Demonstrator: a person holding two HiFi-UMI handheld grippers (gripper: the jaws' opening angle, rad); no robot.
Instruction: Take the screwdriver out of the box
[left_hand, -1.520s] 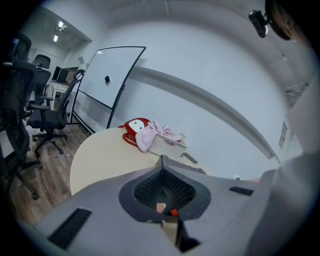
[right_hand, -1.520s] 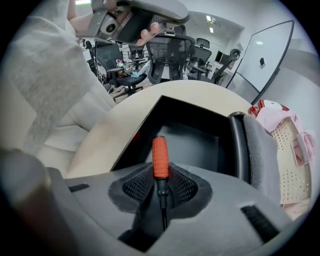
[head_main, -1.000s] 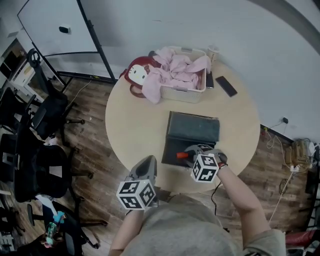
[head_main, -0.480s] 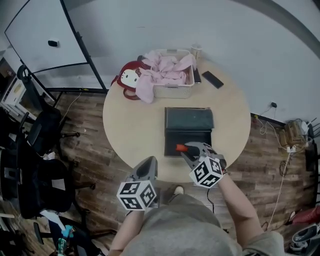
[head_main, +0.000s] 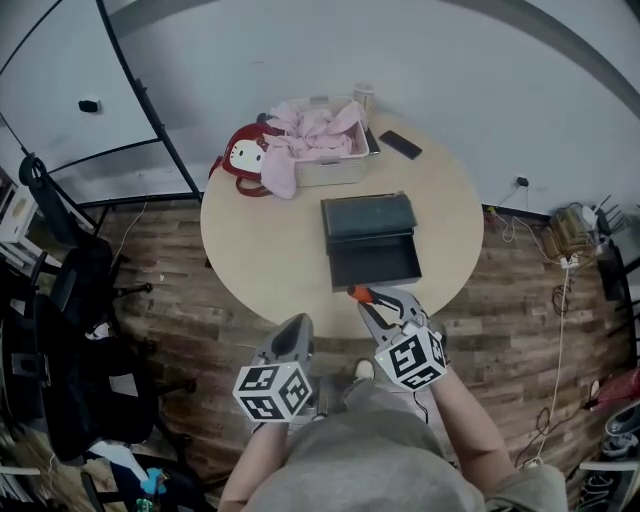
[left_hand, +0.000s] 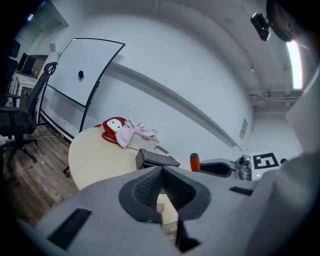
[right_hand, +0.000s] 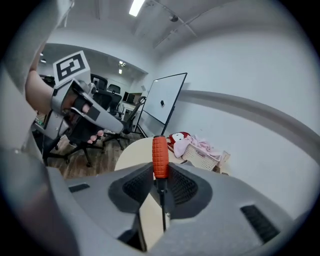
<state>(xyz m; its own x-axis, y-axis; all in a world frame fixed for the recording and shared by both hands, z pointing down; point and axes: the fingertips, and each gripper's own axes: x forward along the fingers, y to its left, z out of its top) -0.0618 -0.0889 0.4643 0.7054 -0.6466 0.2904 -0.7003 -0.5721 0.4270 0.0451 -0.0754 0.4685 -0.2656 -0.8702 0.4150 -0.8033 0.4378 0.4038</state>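
My right gripper (head_main: 375, 303) is shut on the screwdriver (head_main: 358, 293), whose orange-red handle sticks out past the tips by the table's near edge. In the right gripper view the handle (right_hand: 160, 156) stands upright between the pads of the right gripper (right_hand: 160, 175), with the thin shaft running down below it. The dark box (head_main: 372, 240) lies open in the middle of the round table (head_main: 240, 250), lid folded back, beyond the screwdriver. My left gripper (head_main: 296, 325) hangs off the table's near edge, shut and holding nothing. From the left gripper (left_hand: 161, 172) the handle (left_hand: 194, 162) shows to the right.
A white basket of pink cloth (head_main: 322, 152) and a red cartoon-cat bag (head_main: 238, 160) sit at the table's far left. A phone (head_main: 400, 145) and a cup (head_main: 362, 95) lie behind the box. Office chairs (head_main: 60, 300) stand left. A whiteboard (head_main: 60, 70) leans behind.
My right gripper has lifted the screwdriver from the box's tray and drawn it back to the table's near edge, rolling it upright. The left gripper stays shut.
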